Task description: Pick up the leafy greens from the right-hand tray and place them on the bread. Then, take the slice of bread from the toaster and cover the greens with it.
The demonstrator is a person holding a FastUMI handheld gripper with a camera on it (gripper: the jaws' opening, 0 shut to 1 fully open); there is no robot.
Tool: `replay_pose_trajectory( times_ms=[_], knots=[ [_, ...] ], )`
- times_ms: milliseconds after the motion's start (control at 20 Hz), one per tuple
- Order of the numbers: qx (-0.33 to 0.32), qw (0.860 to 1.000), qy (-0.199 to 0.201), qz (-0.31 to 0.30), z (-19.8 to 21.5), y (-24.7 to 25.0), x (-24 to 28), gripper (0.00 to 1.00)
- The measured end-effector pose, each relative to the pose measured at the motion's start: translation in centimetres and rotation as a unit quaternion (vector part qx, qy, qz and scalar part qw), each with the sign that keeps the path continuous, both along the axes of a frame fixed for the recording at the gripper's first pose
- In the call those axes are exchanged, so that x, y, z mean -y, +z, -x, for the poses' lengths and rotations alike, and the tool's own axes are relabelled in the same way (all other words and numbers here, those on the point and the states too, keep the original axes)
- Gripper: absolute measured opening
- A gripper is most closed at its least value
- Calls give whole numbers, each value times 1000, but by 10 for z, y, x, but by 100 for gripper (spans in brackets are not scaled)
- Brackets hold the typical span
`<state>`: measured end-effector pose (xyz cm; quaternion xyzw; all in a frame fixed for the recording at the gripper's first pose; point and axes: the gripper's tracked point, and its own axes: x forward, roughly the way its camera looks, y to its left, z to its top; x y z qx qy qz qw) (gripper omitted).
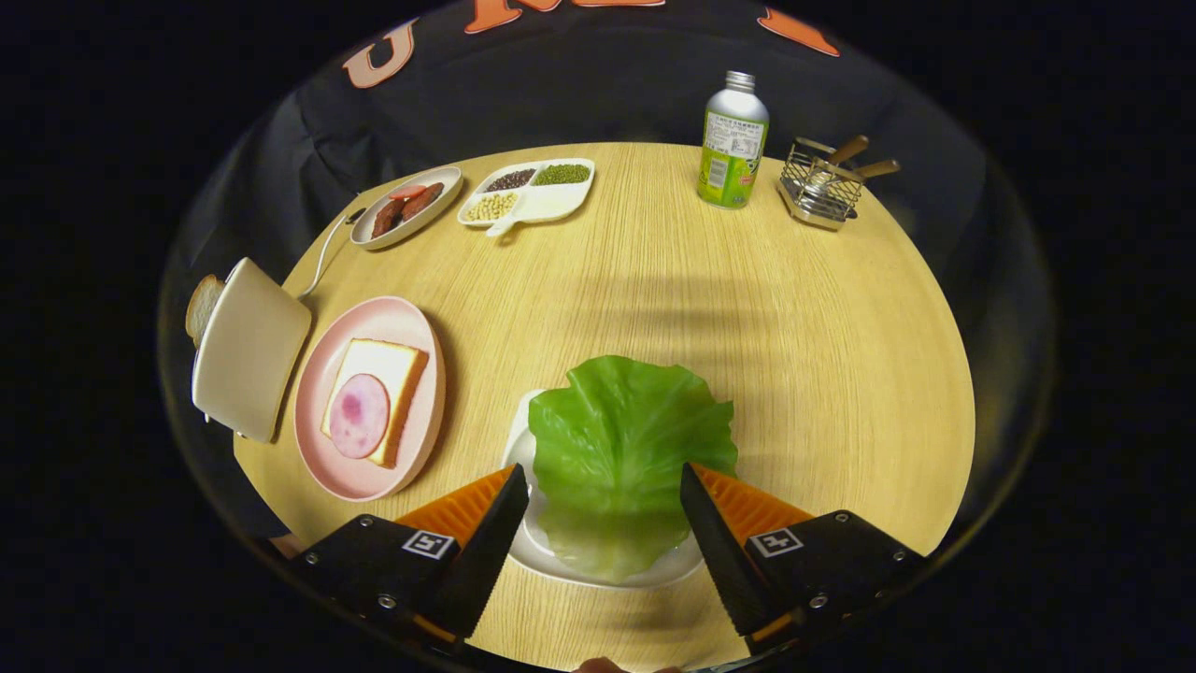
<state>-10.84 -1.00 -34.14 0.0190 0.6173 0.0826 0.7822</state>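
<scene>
My hand-held gripper [605,491] hangs over the leafy greens [624,449] with its 2 fingers spread wide apart, 1 on either side of the leaf and clamped on nothing. The greens lie on a small white tray [561,561] just ahead of and between the fingers, near my side of the round table [804,318].

I judge the leaf to be very light, thin and floppy: it is 1 broad sheet with a ruffled, wavy rim and a glossy, slightly waxy face marked by pale veins. It will likely sag or fold once lifted, and the sheen suggests it could slip. I would pinch it across a raised fold near the rim closest to me, where the fingers can close on a doubled edge without scraping the tray.

To the left sits a smooth pink plate [411,327] carrying a square slice of bread [397,369], spongy with a browner crust, and a round pink slice of meat [359,415] lying on its near corner. Just left of that stands the cream toaster [248,350], rounded and matte, with a second bread slice [201,307] poking out of it.

The table has a pale wood grain, fine and straight.
</scene>
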Motion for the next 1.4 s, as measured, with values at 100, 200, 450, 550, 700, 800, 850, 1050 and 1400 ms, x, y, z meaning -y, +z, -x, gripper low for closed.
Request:
replay_pose_trajectory(
  times_ms=[100,200,450,550,700,800,850,1050,1400],
  knots=[
    [-5,1000,-4,7,-3,-7,3,98],
    [-11,1000,-9,12,-2,-13,4,97],
    [-12,999,-1,32,-2,-21,7,76],
    [-15,999,-9,34,-3,-21,7,64],
    [-13,999,-19,33,-5,-21,9,33],
    [-8,999,-23,29,-7,-21,12,17],
    [-8,999,-33,23,-7,-20,12,12],
    [6,998,-55,-15,-12,-4,2,7],
    [47,997,-48,-49,-27,30,-26,7]
  ],
)
